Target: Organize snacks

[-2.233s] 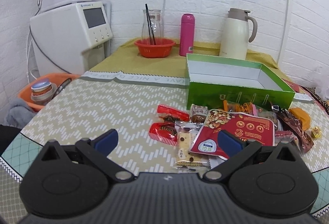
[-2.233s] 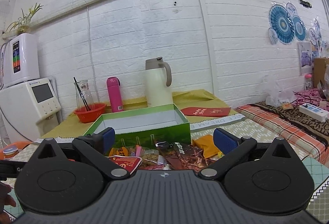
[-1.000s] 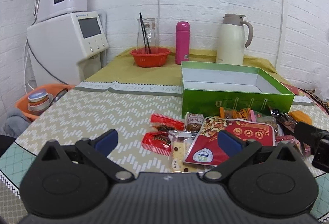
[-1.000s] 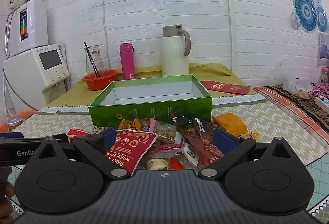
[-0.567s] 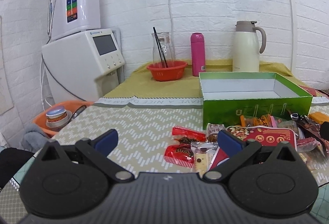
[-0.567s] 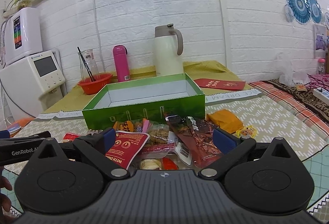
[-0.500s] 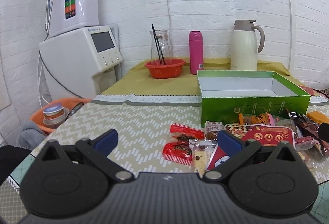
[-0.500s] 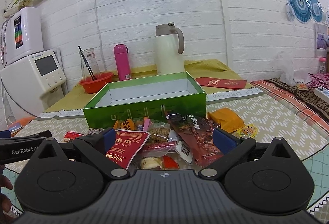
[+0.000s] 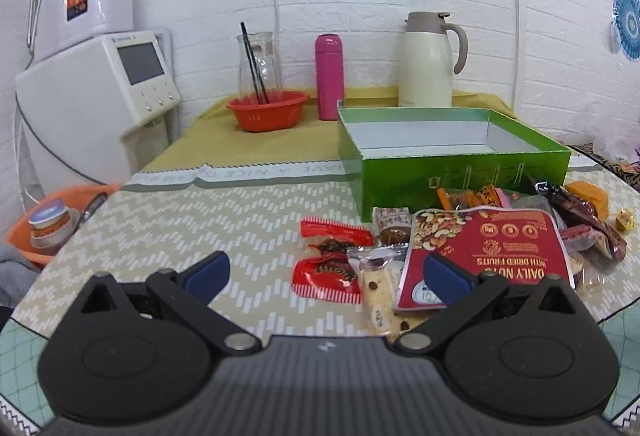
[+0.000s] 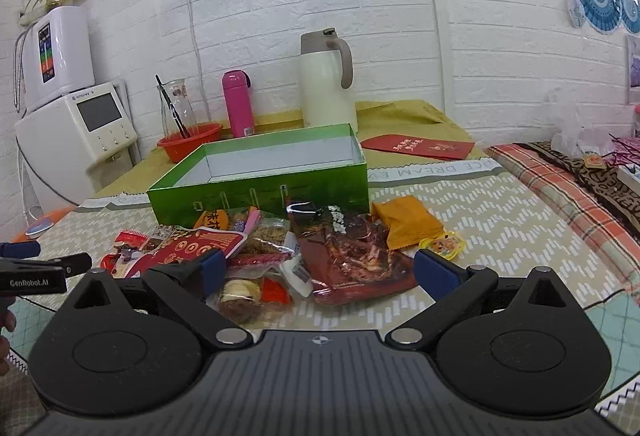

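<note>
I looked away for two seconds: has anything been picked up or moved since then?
Nothing was picked up. Only the tongs moved: the right tongs dipped toward the snack pile, and the left tongs shifted slightly. Both stayed open and empty. The green box is still empty, and the snacks lie where they were.

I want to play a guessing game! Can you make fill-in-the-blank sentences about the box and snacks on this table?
The green box has ____ inside it.
The snacks lie in ____ of the box.
The bottle beside the kettle is ____.
Both grippers, left gripper and right gripper, are ____.

Missing words: nothing; front; pink; open
</note>
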The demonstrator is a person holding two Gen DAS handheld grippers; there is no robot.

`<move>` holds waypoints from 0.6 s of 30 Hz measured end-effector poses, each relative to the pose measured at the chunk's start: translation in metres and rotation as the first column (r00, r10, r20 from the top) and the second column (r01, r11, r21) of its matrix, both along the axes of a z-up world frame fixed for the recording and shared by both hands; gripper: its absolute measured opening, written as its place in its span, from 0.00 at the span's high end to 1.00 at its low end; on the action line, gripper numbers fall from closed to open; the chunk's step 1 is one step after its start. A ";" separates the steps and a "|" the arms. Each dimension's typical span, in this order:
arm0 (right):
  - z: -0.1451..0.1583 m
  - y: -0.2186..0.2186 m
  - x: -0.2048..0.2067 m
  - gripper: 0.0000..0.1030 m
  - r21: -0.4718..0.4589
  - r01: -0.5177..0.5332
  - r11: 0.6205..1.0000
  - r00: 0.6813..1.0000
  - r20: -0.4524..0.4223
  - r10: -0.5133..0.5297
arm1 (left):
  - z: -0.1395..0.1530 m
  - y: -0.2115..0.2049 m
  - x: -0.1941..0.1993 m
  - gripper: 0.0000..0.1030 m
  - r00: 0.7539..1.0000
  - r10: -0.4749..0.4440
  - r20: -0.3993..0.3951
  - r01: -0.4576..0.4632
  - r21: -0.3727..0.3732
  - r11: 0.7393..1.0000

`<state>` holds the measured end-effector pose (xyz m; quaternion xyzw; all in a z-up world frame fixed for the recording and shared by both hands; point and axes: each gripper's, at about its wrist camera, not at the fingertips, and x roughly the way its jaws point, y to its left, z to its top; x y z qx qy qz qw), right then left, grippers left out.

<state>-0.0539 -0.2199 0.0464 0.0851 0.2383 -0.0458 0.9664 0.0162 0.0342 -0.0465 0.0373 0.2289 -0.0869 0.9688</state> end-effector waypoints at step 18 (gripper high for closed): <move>-0.049 -0.071 0.072 0.16 -0.103 0.041 0.994 0.978 -0.202 -0.061 | -0.020 0.009 0.088 0.00 0.989 -0.110 -0.101 0.104 -0.064 0.992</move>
